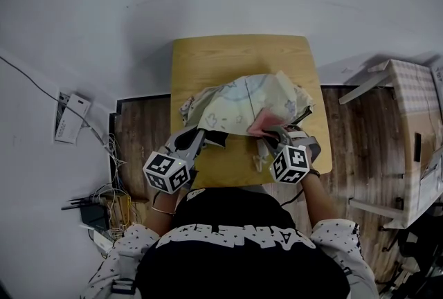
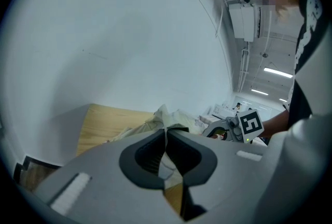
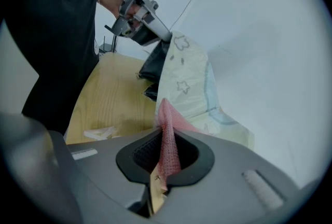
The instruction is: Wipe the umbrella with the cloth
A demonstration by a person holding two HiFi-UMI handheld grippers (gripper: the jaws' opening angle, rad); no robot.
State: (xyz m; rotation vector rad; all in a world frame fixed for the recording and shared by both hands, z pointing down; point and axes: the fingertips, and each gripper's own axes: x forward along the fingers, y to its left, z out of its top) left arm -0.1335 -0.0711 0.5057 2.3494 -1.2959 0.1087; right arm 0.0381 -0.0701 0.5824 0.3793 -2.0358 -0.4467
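Observation:
A pale yellow-green umbrella (image 1: 239,102) with printed stars lies crumpled across the wooden table (image 1: 228,55). My left gripper (image 1: 202,131) is at its near left edge, shut on a fold of the umbrella fabric (image 2: 165,123). In the right gripper view that same gripper (image 3: 139,15) lifts the canopy (image 3: 187,83) above the tabletop, and a dark part shows under it. My right gripper (image 3: 166,137) is shut on a pink cloth (image 3: 168,135), which touches the canopy's near right side (image 1: 261,123). In the left gripper view the right gripper's marker cube (image 2: 250,124) shows behind the umbrella.
A clear wrapper (image 3: 98,134) lies on the table near the right gripper. A white wall rises behind the table. A cardboard box (image 1: 415,145) stands at the right. Cables and a power strip (image 1: 97,211) lie on the floor at the left.

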